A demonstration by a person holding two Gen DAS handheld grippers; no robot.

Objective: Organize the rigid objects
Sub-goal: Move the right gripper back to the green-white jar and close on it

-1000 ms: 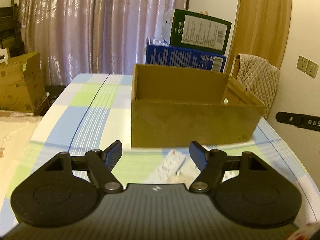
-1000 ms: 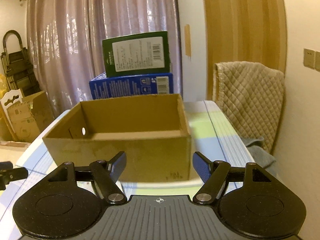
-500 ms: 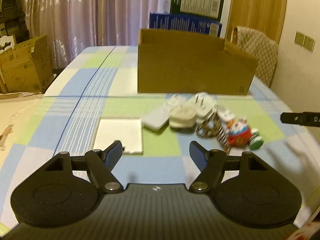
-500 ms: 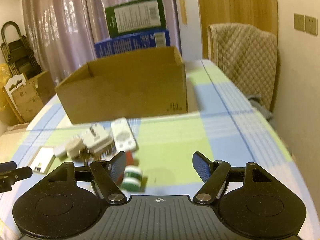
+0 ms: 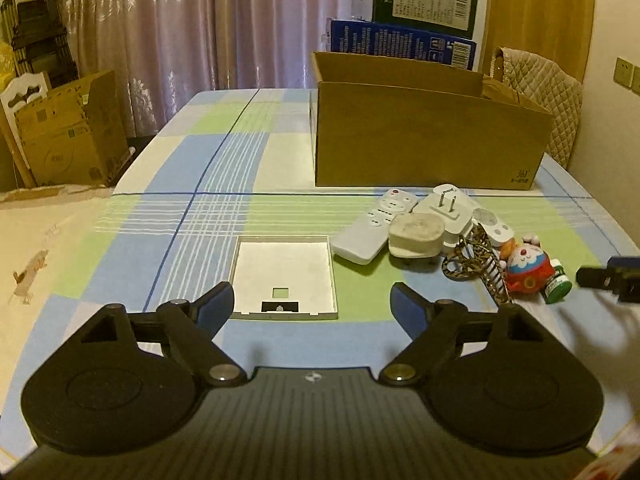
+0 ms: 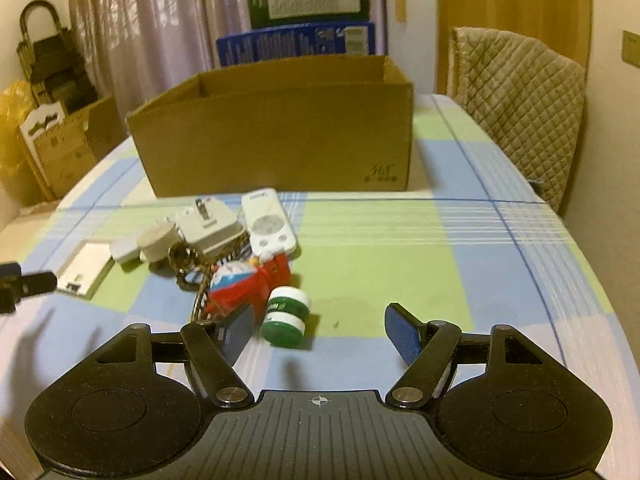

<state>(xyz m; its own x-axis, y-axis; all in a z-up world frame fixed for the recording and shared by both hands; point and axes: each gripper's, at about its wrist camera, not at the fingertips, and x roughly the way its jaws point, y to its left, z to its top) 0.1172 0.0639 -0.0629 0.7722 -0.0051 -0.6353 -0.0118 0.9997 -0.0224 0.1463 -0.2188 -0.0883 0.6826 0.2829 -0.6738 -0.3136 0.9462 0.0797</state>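
Note:
An open brown cardboard box (image 5: 424, 140) (image 6: 280, 136) stands on the checked tablecloth. In front of it lies a cluster: a white remote (image 5: 372, 226), a beige plug (image 5: 416, 236), a white adapter (image 5: 446, 210) (image 6: 208, 228), a second remote (image 6: 268, 226), a patterned hair clip (image 5: 476, 260), a red and white toy (image 5: 524, 268) (image 6: 244, 284) and a green jar (image 5: 557, 282) (image 6: 286, 312). A flat white cover (image 5: 284, 276) (image 6: 82, 268) lies to the left. My left gripper (image 5: 312, 304) is open, just before the cover. My right gripper (image 6: 318, 330) is open, the jar beside its left finger.
Blue and green cartons (image 5: 404, 40) stand behind the box. A chair with a quilted cover (image 6: 516, 108) is at the table's right side. Cardboard boxes (image 5: 68, 136) and a trolley stand on the floor at left. The tablecloth (image 6: 460, 260) stretches right of the cluster.
Both grippers have drawn back from the box and tilted down, so the cluster of objects on the cloth has come into view. Both stay open and empty.

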